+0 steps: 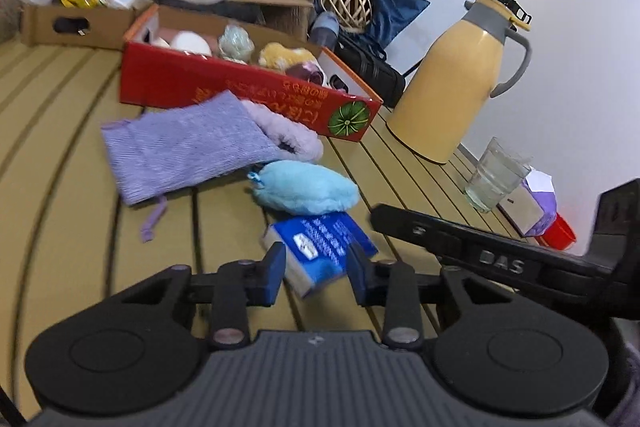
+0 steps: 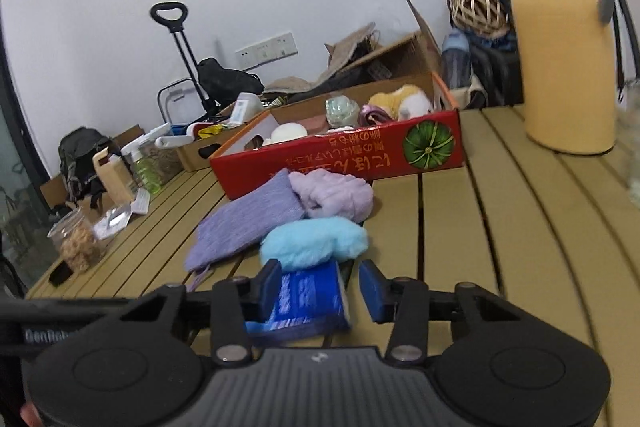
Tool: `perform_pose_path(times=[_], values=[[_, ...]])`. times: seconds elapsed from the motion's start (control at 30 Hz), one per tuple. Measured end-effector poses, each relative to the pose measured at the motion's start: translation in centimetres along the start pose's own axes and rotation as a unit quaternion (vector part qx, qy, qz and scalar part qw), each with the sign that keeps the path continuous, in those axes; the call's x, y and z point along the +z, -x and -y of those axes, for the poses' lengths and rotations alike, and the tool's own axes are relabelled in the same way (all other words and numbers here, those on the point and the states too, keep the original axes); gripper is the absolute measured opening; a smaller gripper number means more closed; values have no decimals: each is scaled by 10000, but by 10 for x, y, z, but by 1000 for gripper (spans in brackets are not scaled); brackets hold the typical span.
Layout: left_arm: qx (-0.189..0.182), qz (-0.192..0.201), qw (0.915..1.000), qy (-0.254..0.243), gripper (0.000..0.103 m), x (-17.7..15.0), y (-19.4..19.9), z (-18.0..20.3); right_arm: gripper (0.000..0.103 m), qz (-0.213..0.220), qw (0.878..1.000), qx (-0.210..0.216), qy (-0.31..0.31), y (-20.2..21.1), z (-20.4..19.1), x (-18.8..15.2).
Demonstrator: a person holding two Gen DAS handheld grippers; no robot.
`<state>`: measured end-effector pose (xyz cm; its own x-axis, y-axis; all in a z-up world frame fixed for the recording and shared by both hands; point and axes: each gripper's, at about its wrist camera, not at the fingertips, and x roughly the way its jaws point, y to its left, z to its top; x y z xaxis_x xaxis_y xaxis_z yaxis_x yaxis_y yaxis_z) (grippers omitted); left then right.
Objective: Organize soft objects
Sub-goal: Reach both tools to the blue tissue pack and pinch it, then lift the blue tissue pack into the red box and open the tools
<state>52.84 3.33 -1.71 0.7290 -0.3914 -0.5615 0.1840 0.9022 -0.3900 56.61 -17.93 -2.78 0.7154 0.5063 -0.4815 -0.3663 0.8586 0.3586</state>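
Blue foil wraps the sponge pack (image 1: 320, 251) that lies on the slatted tan table (image 1: 60, 147), right in front of both your grippers. Your left gripper (image 1: 316, 273) has its blue pads on either side of the pack; the left pad looks against its edge, the right one is just beside it, so you cannot tell whether it pinches yet. Your right gripper (image 2: 318, 291) also straddles the pack (image 2: 308, 299): its left pad lies along the wrapper while a clear gap stays at the right pad, so the fingers are spread around it, not pressing.

Touching the pack's far end lies the fluffy light-blue puff (image 1: 308, 187). Beyond that, the purple knitted mitt (image 1: 180, 147) overlaps a lilac plush piece (image 1: 288, 131), both against the front wall of the red cardboard box (image 1: 224, 87). Inside the box you see a yellow plush toy (image 1: 280, 57), a pale green item (image 1: 236, 43) and a white round thing (image 1: 192, 43).

To the right stand a yellow thermos jug (image 1: 452, 75) and, nearer, a drinking glass (image 1: 496, 175).
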Motion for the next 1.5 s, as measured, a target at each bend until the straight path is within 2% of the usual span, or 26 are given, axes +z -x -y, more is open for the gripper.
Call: perform_pose_path(times=[0.13,0.2,0.3,0.4,0.5,0.6,0.73,0.87,0.97,1.07,1.13,1.27,1.4,1.47,1.5], values=[[-176,-114,9994,268,34,-6,-24,-14,27,-225,9982,254,-496,-29,20,-12],[-319,-80,9984,470,34,-9,-29,-24,26,-251,9956,430,-799,-30,26,-17],[-482,-54,9965,676,34,-6,-31,-32,26,-264,9955,440,-794,-31,25,-17],[-459,6,9968,655,33,-7,-33,-32,26,-296,9929,528,-1021,-33,31,-18],[-447,20,9970,635,33,-7,-30,-31,26,-297,9941,527,-905,-31,28,-19],[-641,-97,9957,661,34,-9,-20,-30,27,-342,9959,505,-675,-16,18,-24],[-800,-6,9955,513,34,-13,1,-21,27,-195,9950,573,-792,15,10,-33],[-1022,237,9927,599,34,10,16,-17,27,130,9943,751,-752,36,3,-10],[-1007,470,9932,356,34,56,14,-11,27,473,9939,866,-487,32,-1,30],[-1032,700,9922,86,35,119,-4,-8,27,821,9930,831,-183,8,-2,84],[-1097,573,9919,272,35,163,-32,-15,27,943,9923,783,-173,-17,6,120],[-968,236,9938,490,35,227,-104,-36,27,720,9938,703,-481,-89,37,182],[-523,-356,9939,906,36,251,-184,-65,24,90,9979,241,-601,-176,67,211],[-200,-703,9910,1120,37,252,-219,-75,22,-307,9979,3,-572,-215,77,209],[-110,-825,9908,1068,37,252,-233,-77,21,-420,9980,-215,-423,-229,78,206]])
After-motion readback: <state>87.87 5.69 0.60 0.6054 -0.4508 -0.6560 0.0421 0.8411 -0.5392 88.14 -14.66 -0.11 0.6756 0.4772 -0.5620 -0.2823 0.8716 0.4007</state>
